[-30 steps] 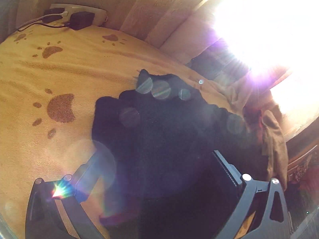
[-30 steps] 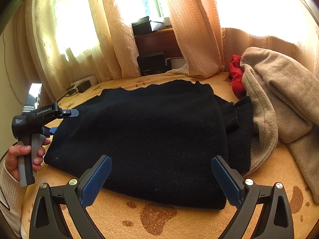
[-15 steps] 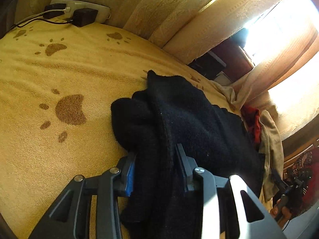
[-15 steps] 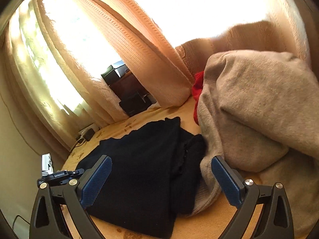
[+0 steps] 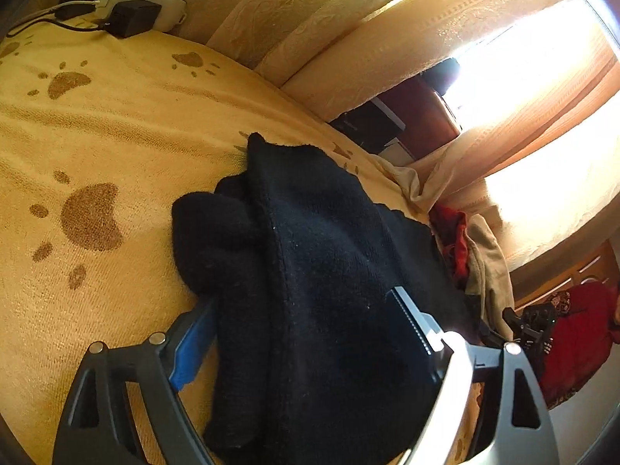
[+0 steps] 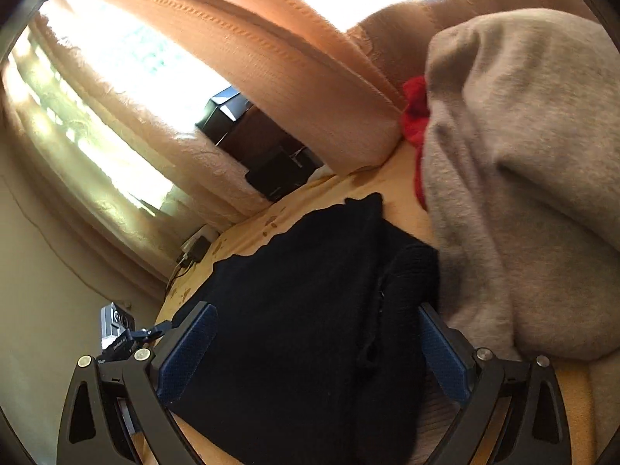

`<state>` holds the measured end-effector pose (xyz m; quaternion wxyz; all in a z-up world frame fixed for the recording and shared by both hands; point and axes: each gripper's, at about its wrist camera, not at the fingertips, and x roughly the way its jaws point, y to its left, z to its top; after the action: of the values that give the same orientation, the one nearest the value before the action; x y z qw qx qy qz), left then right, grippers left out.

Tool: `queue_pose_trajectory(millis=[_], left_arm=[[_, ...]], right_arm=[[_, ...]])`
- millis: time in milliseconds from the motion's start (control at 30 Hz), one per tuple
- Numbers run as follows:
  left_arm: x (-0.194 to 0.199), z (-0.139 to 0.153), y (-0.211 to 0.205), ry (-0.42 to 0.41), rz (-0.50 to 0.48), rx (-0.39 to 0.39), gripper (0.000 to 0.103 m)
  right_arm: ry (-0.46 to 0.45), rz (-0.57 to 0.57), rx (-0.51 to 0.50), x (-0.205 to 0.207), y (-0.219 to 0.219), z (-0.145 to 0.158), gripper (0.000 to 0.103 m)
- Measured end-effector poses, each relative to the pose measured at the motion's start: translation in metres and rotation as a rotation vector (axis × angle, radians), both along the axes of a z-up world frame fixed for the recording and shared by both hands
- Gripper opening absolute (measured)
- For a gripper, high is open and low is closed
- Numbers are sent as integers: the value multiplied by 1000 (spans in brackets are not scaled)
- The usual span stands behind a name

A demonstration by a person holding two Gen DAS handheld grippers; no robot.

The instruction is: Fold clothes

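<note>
Fingers (image 5: 193, 343) spread, tips buried under black sweater (image 5: 310, 255).

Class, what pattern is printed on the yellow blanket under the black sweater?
Brown paw prints on the yellow blanket, clearest in the left wrist view.

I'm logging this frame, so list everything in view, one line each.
black sweater: one, black, folded on the bed, between both tongs' open fingers.
beige garment: one, grey-beige, heaped at the sweater's right.
red garment: one, red, behind the beige heap.
bedspread: one, yellow with brown paw prints, under everything.
power strip: one, white, black plugs, bed's far corner.
curtains: beige, along the window.
left tongs: open, straddling the sweater.
right tongs: open, over the sweater.
</note>
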<state>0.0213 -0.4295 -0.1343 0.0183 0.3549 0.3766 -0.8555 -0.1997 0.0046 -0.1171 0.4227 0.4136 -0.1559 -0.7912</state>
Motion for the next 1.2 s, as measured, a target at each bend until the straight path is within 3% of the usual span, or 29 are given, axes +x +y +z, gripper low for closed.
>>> queue_pose_trajectory(millis=[233, 333, 367, 467, 533, 633, 733, 800, 867, 1000, 1100, 1200], left_arm=[[3, -3, -10, 31, -5, 67, 89], [2, -3, -6, 55, -36, 42, 95], [2, -2, -5, 62, -46, 33, 103], [-1, 0, -1, 72, -76, -1, 103], [-2, 3, -1, 62, -89, 4, 103], [-3, 0, -11, 69, -87, 75, 103], [-8, -1, -14, 58, -88, 108, 103], [-12, 1, -11, 43, -89, 85, 103], [-17, 5, 1, 14, -107, 1, 103], [-28, 11, 25, -45, -136, -171, 103], [-29, 12, 33, -59, -135, -221, 103], [-28, 12, 31, -47, -132, -211, 103]], right_arm=[[78, -24, 170, 0, -29, -8, 102], [109, -43, 248, -1, -41, -13, 102], [114, -1, 228, 3, -46, -12, 102], [175, 104, 220, 13, -61, -11, 102], [166, 80, 277, 8, -64, -17, 102], [112, -17, 255, -9, -47, -21, 102], [101, -18, 280, -14, -47, -23, 102], [130, -4, 360, -11, -58, -22, 102], [160, 2, 433, -9, -67, -22, 102], [156, 20, 422, -11, -60, -22, 103], [158, 33, 414, -9, -60, -23, 103], [167, 37, 422, -5, -59, -21, 103]])
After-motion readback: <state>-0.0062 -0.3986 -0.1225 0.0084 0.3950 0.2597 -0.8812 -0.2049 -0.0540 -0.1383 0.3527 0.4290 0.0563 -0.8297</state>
